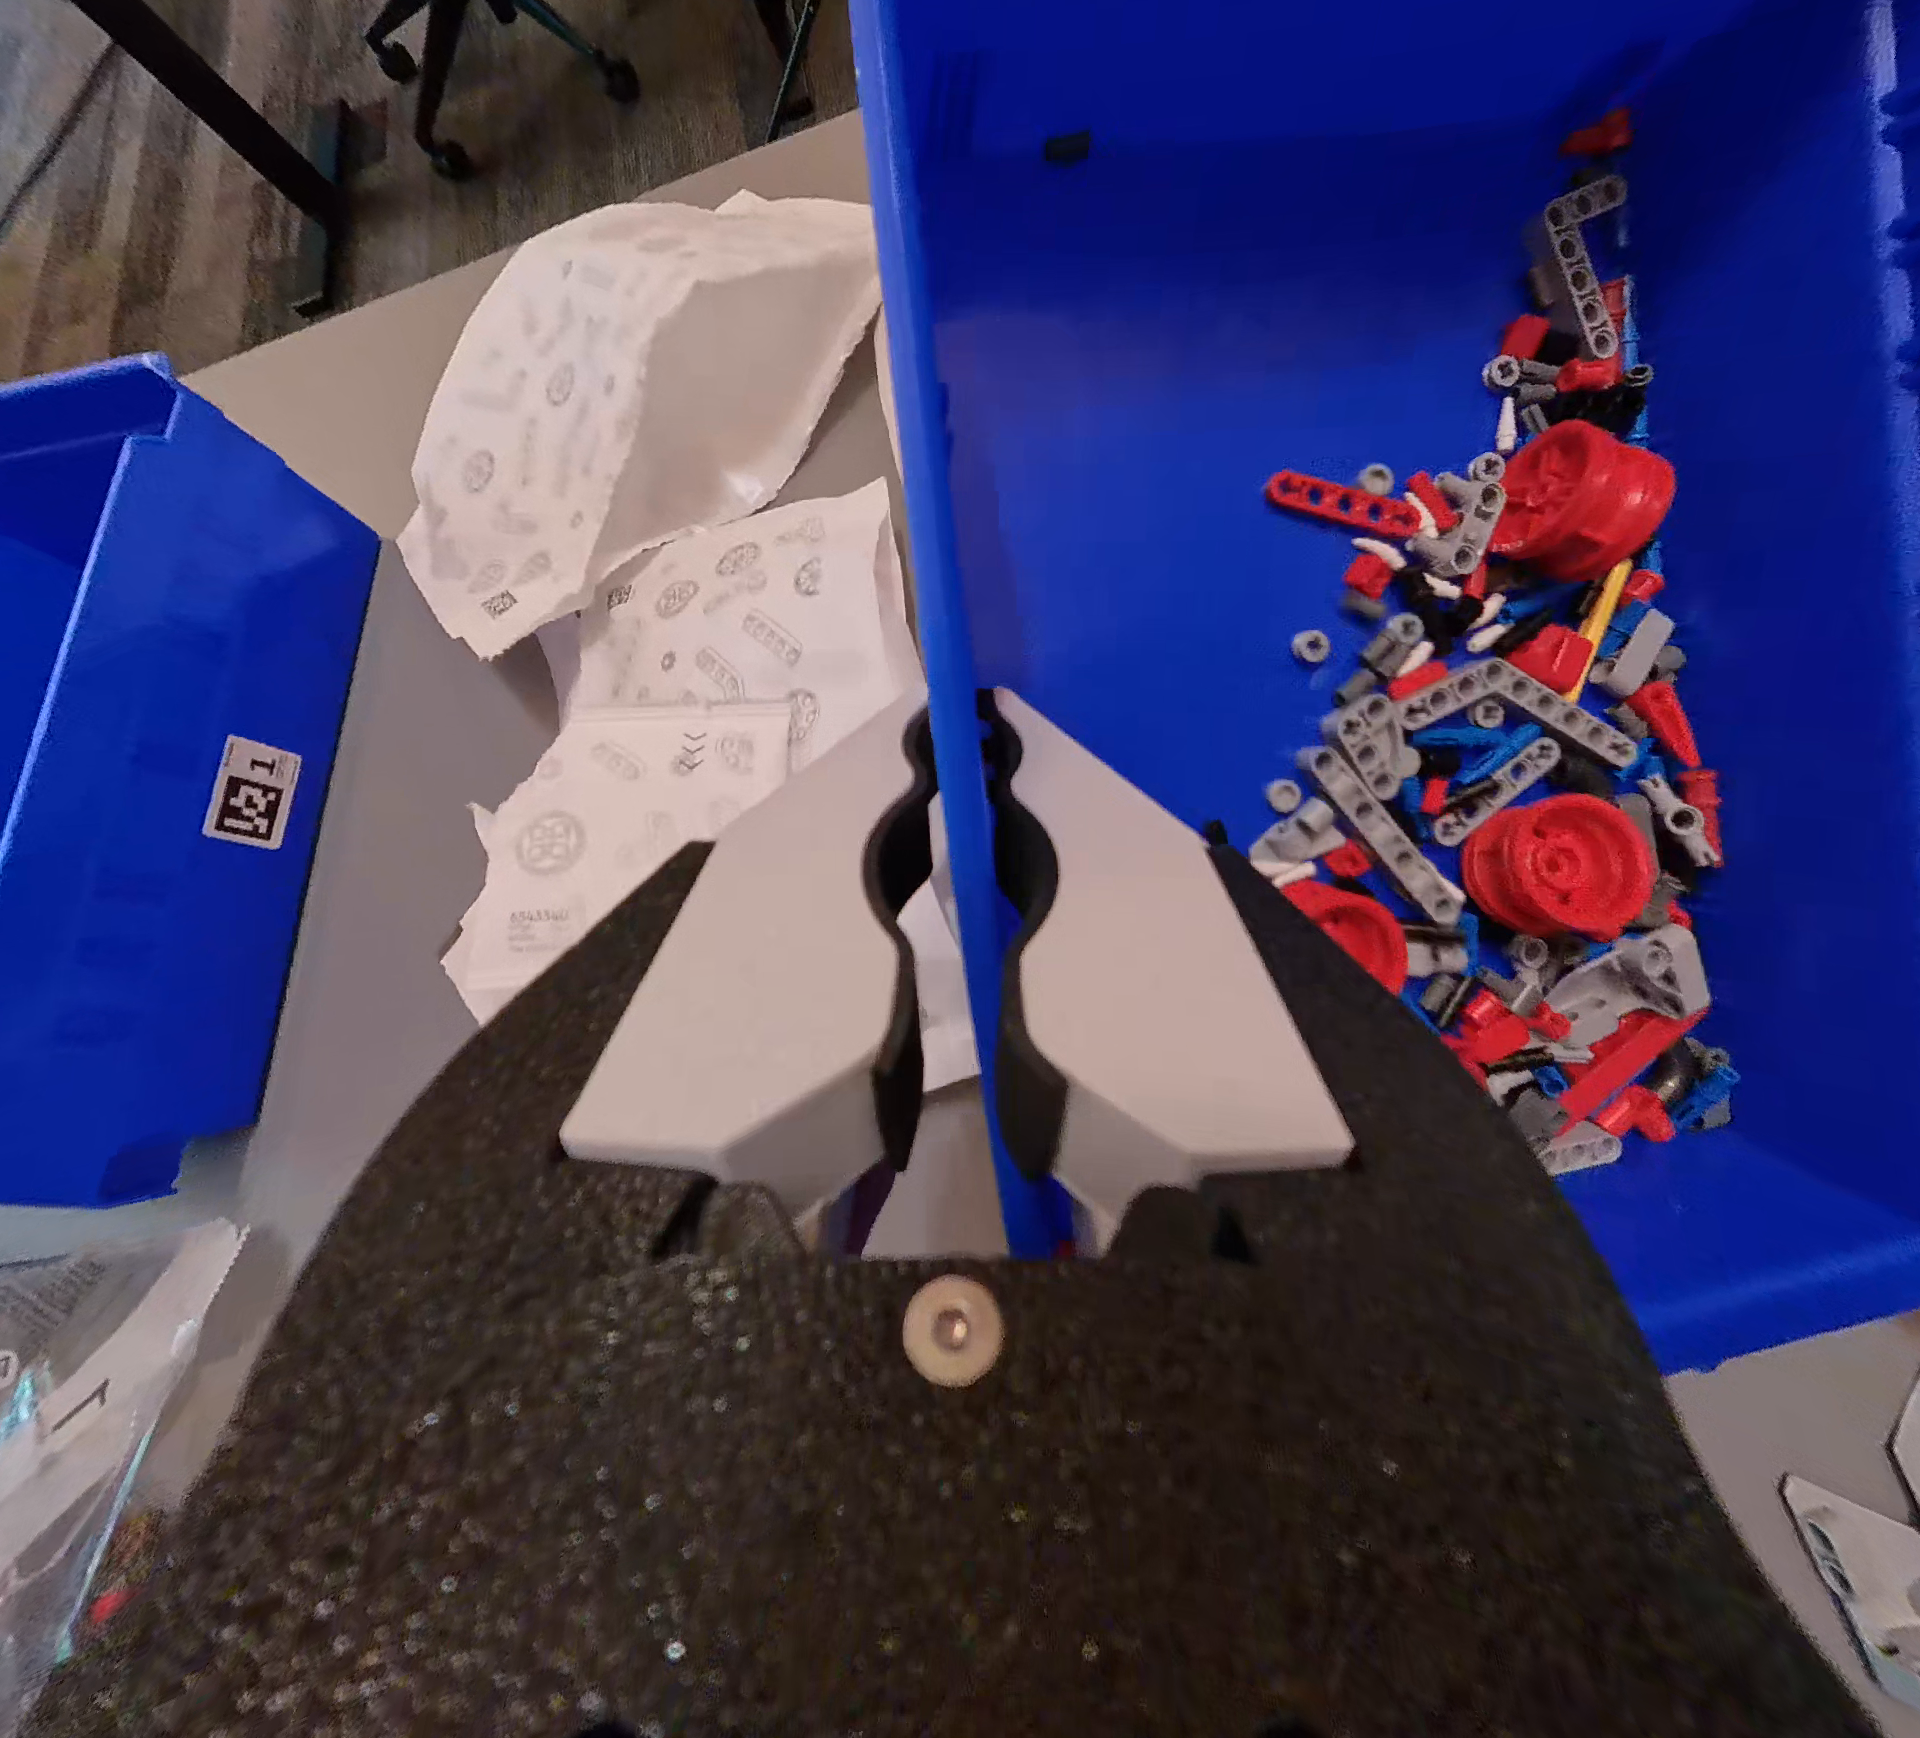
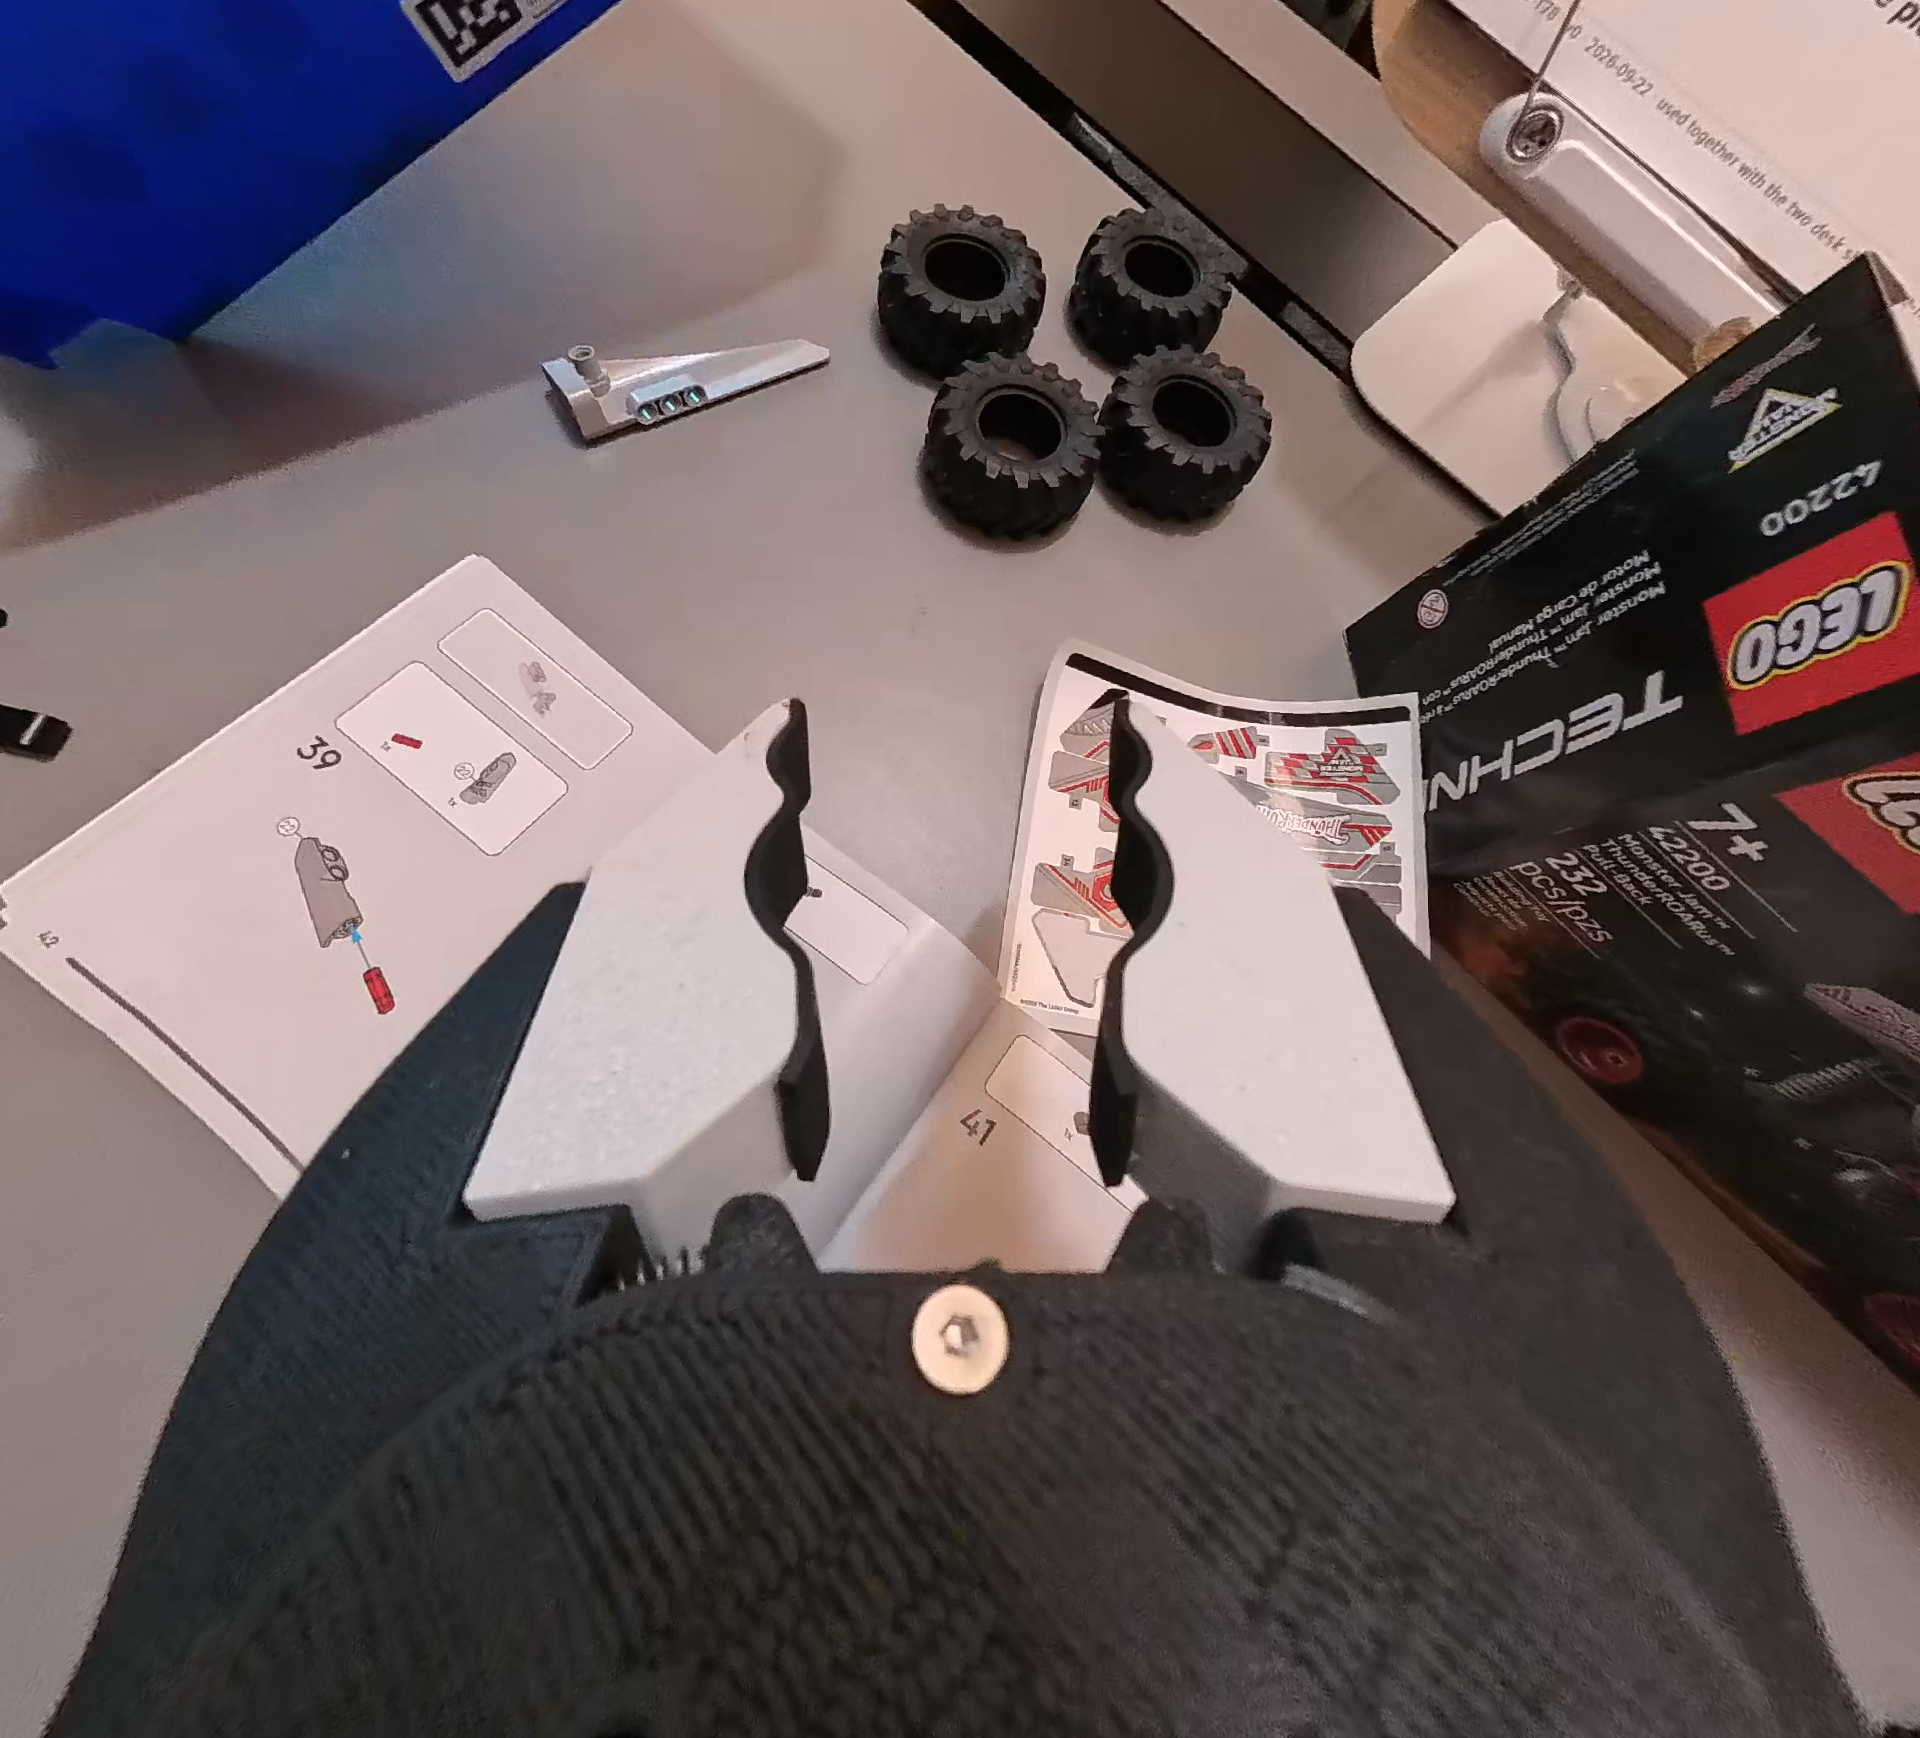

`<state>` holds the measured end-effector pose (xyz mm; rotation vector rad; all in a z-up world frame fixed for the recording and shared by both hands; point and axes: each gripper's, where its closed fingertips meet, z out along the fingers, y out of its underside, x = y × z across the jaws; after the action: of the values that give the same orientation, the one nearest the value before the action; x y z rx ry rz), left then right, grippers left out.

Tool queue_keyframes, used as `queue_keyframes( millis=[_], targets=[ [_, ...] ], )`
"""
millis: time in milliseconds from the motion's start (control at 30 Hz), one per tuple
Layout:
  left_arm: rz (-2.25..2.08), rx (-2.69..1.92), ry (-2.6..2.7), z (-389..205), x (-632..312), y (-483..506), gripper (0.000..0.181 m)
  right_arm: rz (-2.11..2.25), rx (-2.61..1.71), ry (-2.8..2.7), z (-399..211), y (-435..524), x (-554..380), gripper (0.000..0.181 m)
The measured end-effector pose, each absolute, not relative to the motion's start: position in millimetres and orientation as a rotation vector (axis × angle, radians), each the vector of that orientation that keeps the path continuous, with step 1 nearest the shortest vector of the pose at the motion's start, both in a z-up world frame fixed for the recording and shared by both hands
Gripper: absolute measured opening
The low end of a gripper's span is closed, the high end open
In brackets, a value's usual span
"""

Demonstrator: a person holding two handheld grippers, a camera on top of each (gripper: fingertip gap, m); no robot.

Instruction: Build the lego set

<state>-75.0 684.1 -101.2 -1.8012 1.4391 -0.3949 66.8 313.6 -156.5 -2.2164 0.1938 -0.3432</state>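
My left gripper [image 1: 961, 732] is shut on the side wall of a big blue bin [image 1: 1247, 338] and holds it tilted. Loose red, grey, blue and black lego pieces [image 1: 1507, 753] with red wheel hubs lie heaped along the bin's right side. My right gripper [image 2: 956, 732] is open and empty above the open instruction booklet [image 2: 312, 857] and a sticker sheet [image 2: 1278, 784]. A grey wedge-shaped lego panel [image 2: 675, 389] lies on the table beyond it. Several black tyres [image 2: 1070, 379] stand in a cluster to its right.
Torn white paper bags [image 1: 644, 462] lie left of the held bin. A second blue bin [image 1: 135, 753] with a tag stands at the left; a blue bin [image 2: 260, 78] shows in the right wrist view too. The black lego box [image 2: 1683, 753] lies at the right, a sign stand [image 2: 1662, 26] behind. One gripper's finger ends stand about 40 cm off the other's.
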Motion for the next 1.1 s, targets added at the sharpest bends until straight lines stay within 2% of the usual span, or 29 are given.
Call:
queue_keyframes(
  millis=[267,533,700,733,767,800,833,900,967,1033,1100],
  targets=[
    [-0.385,-1.823,1.446,-108.1,-76.8,686.7,0.003,-0.370,-2.227,0.172,-158.1,314.6,67.0,0.056],
    [-0.366,-1.987,1.593,-168.6,-75.0,688.0,0.004,-0.296,-2.230,0.133,-161.8,321.0,54.8,0.055],
    [-0.282,-1.973,1.600,-179.0,-74.9,696.7,0.010,-0.305,-2.214,0.148,-160.9,314.5,60.8,0.055],
    [-0.235,-1.955,1.585,-176.2,-77.1,702.0,0.019,-0.308,-2.212,0.151,-160.6,312.6,62.4,0.054],
    [-0.141,-1.911,1.568,-168.2,-81.6,709.8,0.041,-0.309,-2.209,0.154,-160.1,310.4,63.9,0.054],
    [-0.036,-1.867,1.566,-156.6,-87.5,713.9,0.051,-0.310,-2.205,0.157,-159.2,308.1,65.4,0.054],
    [0.043,-1.831,1.578,-144.1,-92.8,710.7,0.049,-0.311,-2.200,0.160,-158.1,305.5,67.0,0.055],
    [0.171,-1.748,1.598,-117.1,-99.3,694.4,0.028,-0.313,-2.193,0.164,-156.5,300.0,70.2,0.055],
    [0.063,-1.746,1.771,-119.5,-96.3,645.4,0.006,-0.319,-2.190,0.170,-156.3,294.2,74.1,0.055],
    [-0.105,-1.851,1.967,-142.0,-97.1,594.3,0.013,-0.320,-2.191,0.174,-157.5,288.5,76.6,0.055],
    [-0.109,-1.923,2.086,-164.6,-103.1,575.3,0.012,-0.316,-2.198,0.177,-159.2,282.8,78.3,0.055]
  ],
)
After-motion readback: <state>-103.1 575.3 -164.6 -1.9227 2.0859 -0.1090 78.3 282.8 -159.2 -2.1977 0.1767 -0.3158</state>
